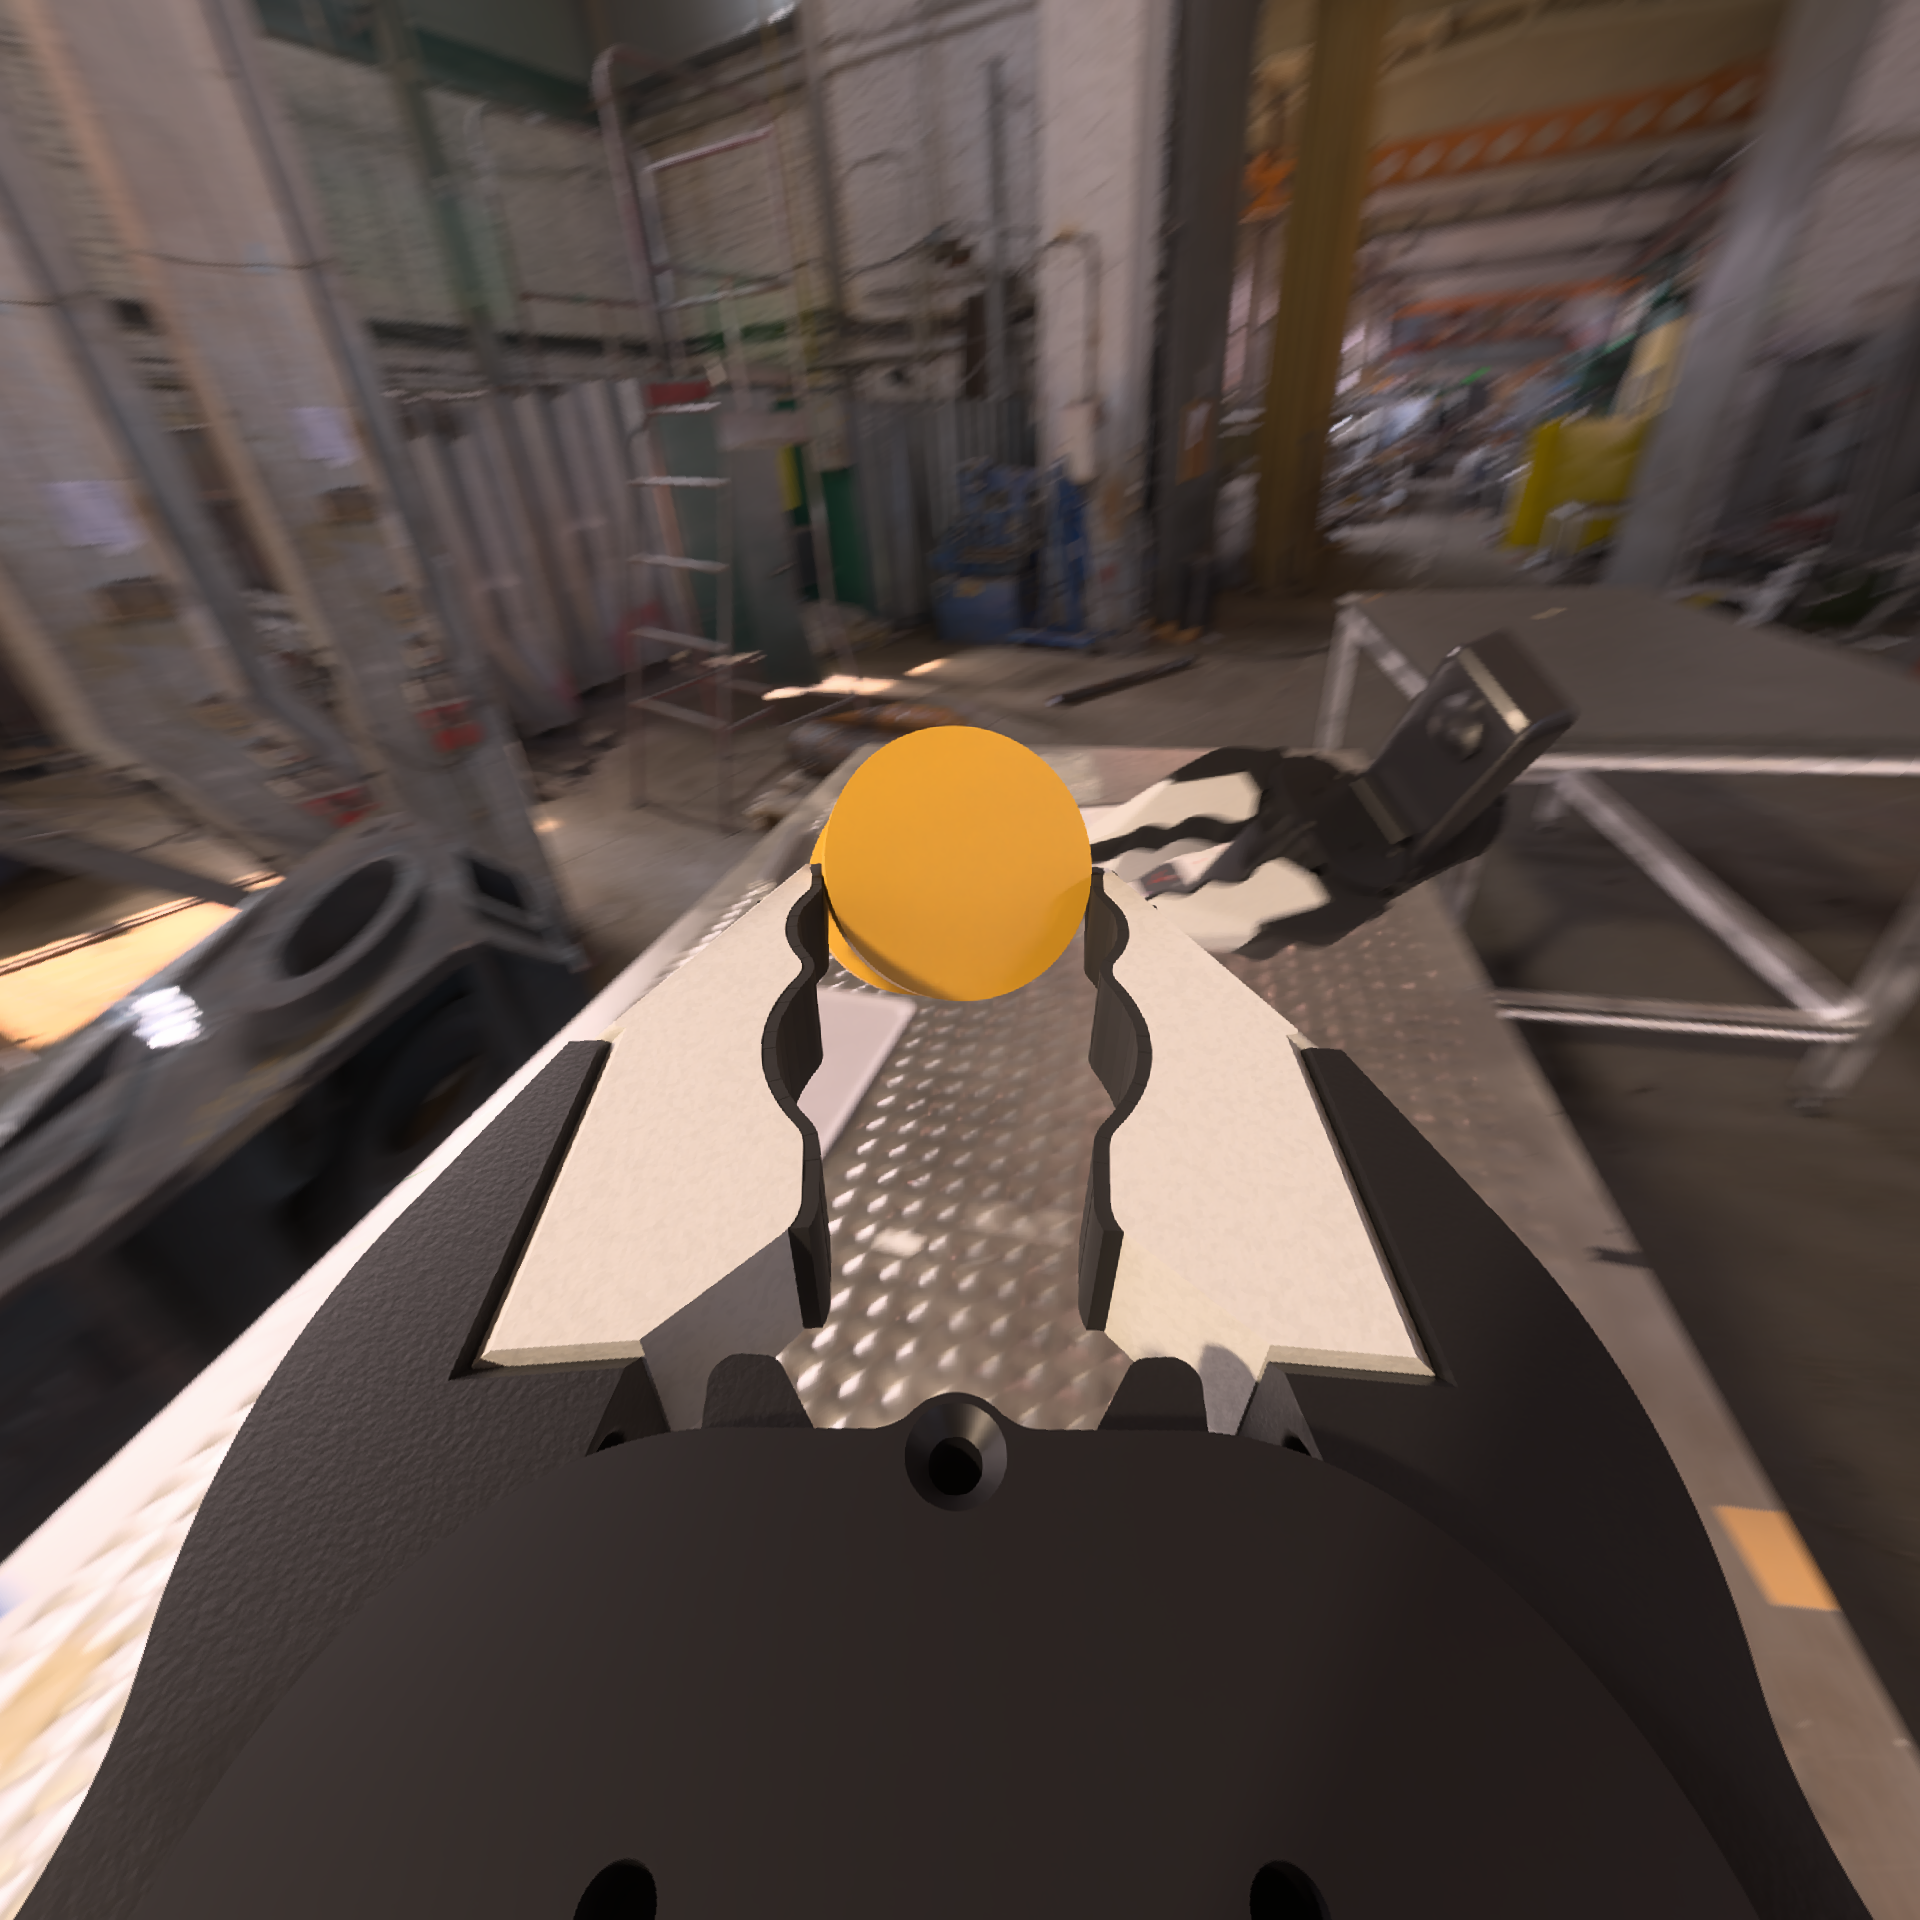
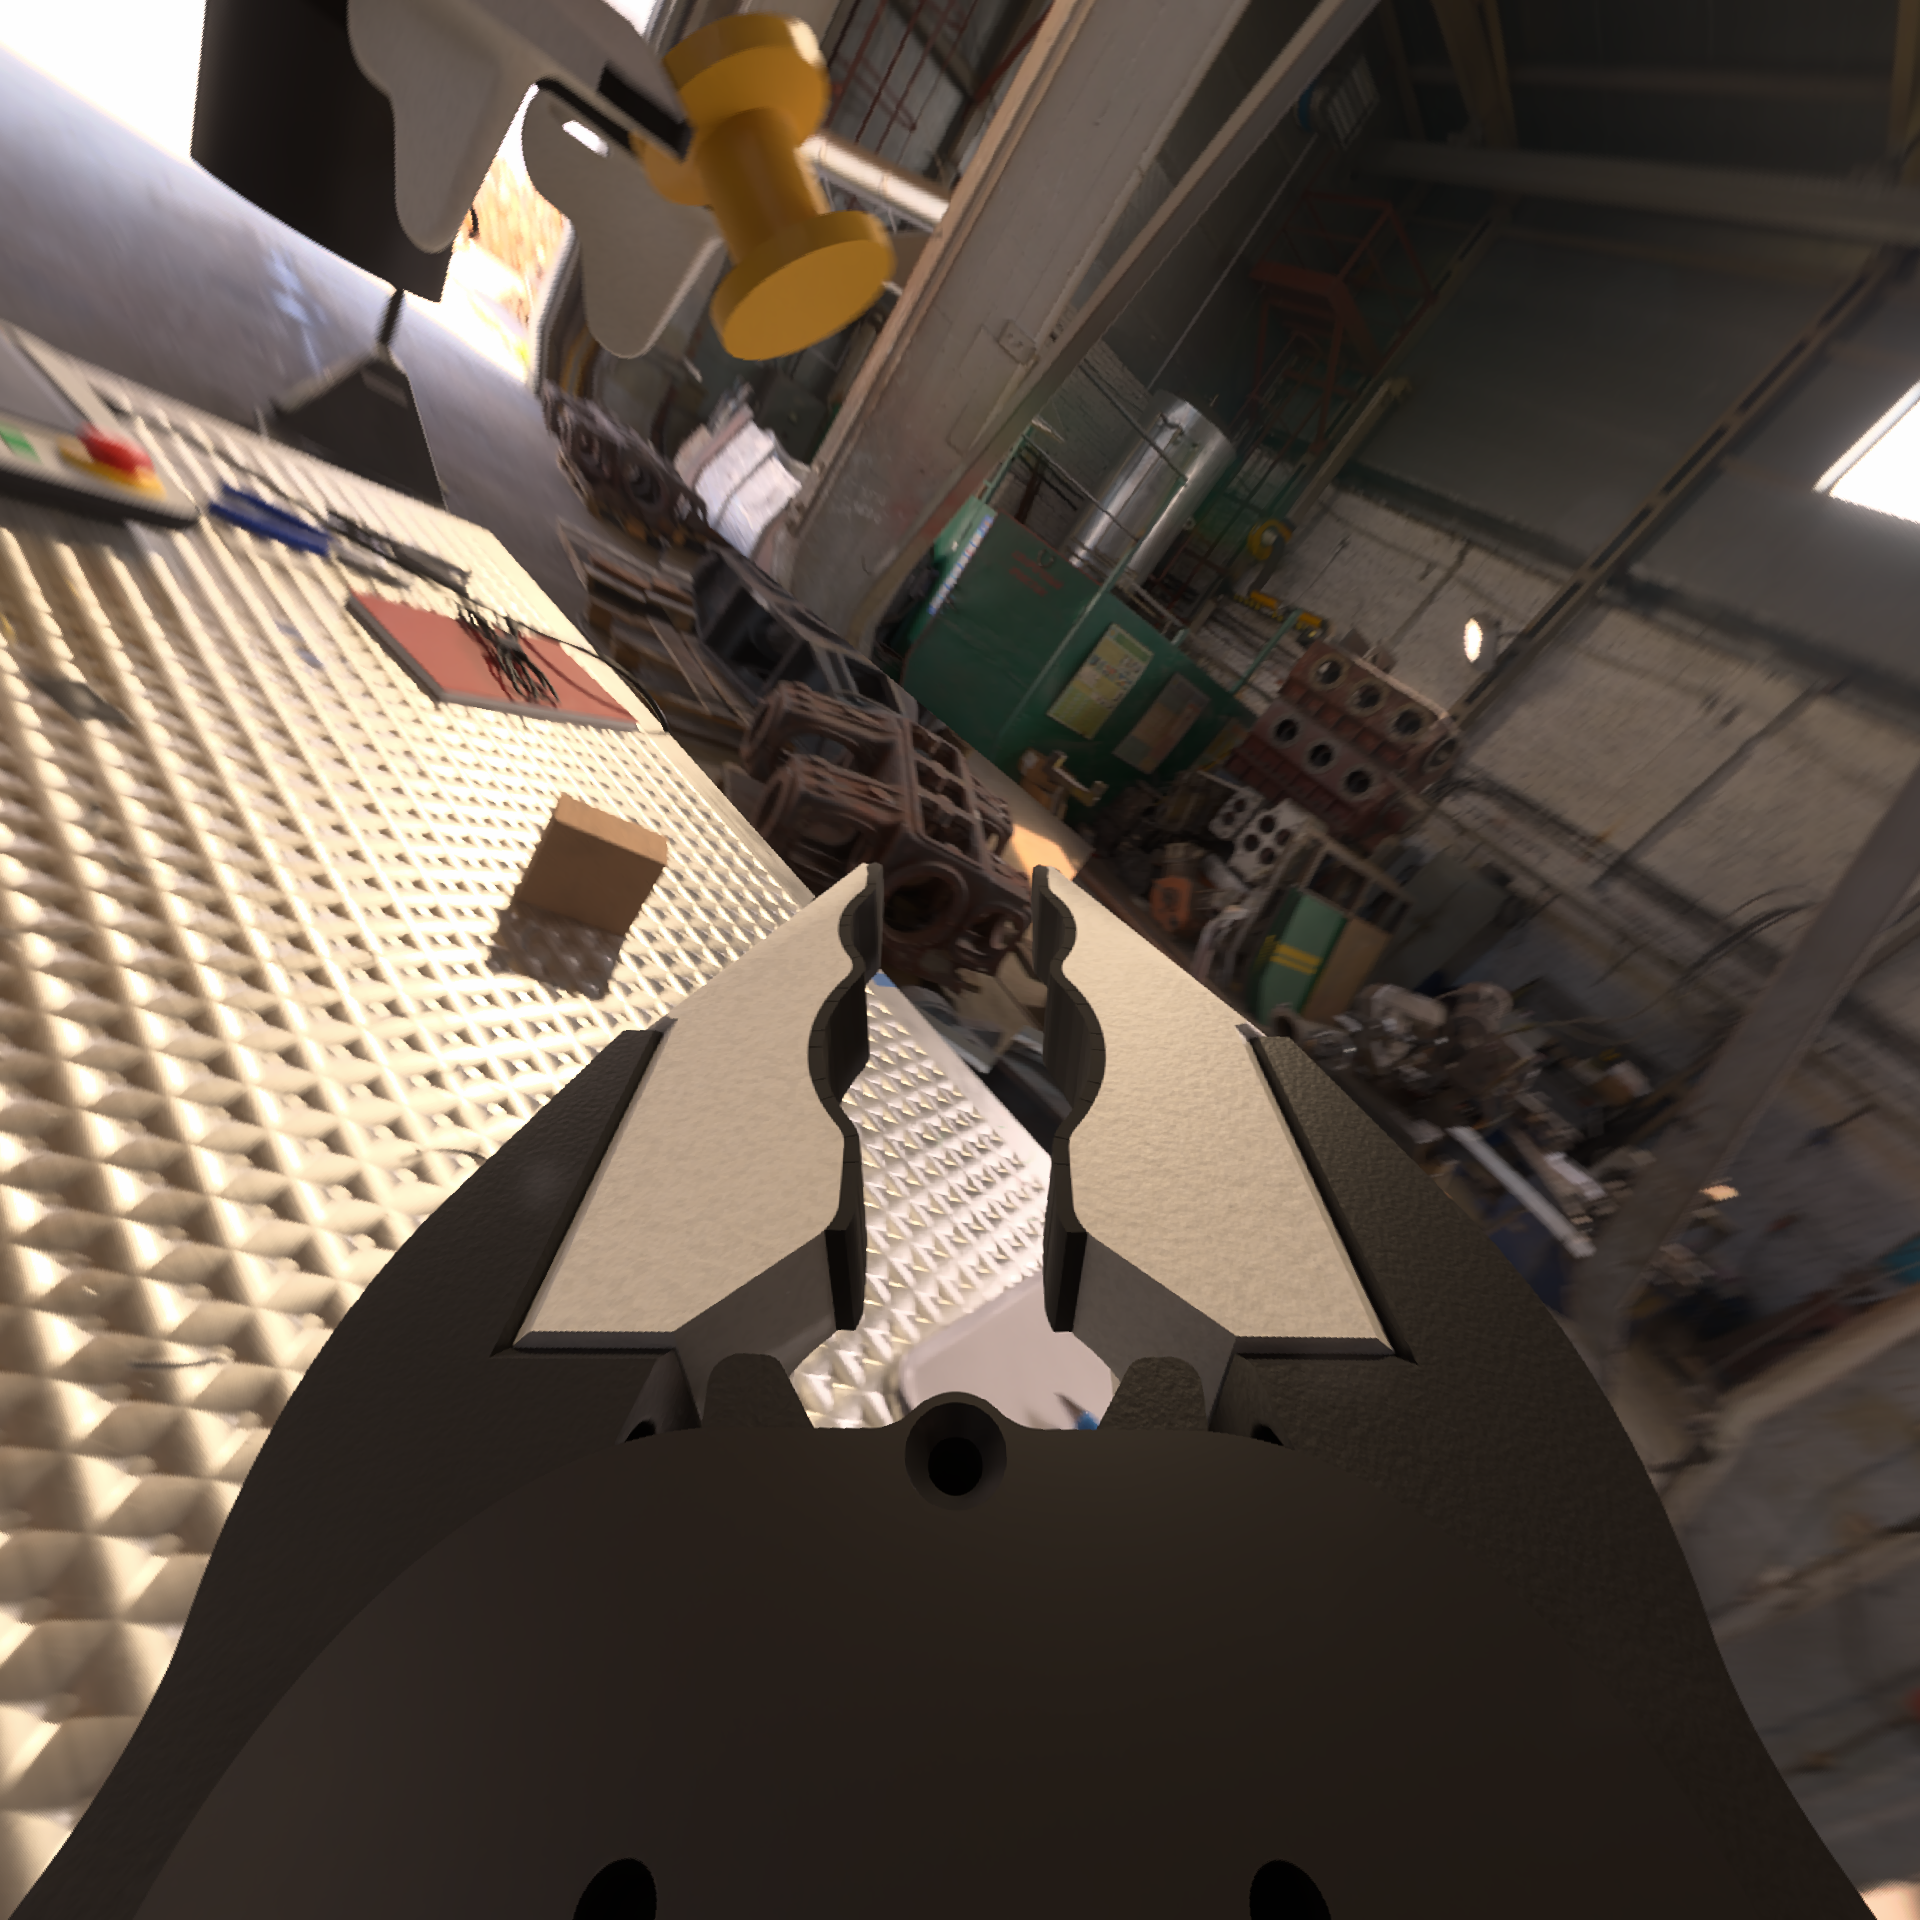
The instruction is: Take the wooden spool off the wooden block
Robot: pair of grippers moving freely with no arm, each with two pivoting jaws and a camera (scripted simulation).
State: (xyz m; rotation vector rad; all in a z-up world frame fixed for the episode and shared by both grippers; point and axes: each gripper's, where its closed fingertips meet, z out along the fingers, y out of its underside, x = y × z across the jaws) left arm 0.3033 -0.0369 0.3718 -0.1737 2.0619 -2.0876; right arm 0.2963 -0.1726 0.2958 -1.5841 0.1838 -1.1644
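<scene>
Your left tongs (image 1: 954,894) are closed on the wooden spool (image 1: 956,862), the fingertips pinching one end flange from both sides. In the left wrist view its round yellow face looks straight at you, dead centre, lifted clear above the bench (image 1: 966,1164). From the right wrist view you see the same spool (image 2: 774,187) up at 11 o'clock, tilted, held in the air by the left tongs (image 2: 644,114) at its upper flange.

The wooden block (image 2: 594,875) sits alone on the studded bench (image 2: 208,1039), at about 10 o'clock from your right tongs (image 2: 958,894), nothing on top of it, well apart from the spool.

Your right tongs stand partly open with nothing between the fingers. In the left wrist view they (image 1: 1153,831) appear at 2 o'clock, beyond the spool, over the bench.

A red mat (image 2: 488,665) lies farther along the bench past the block.
</scene>
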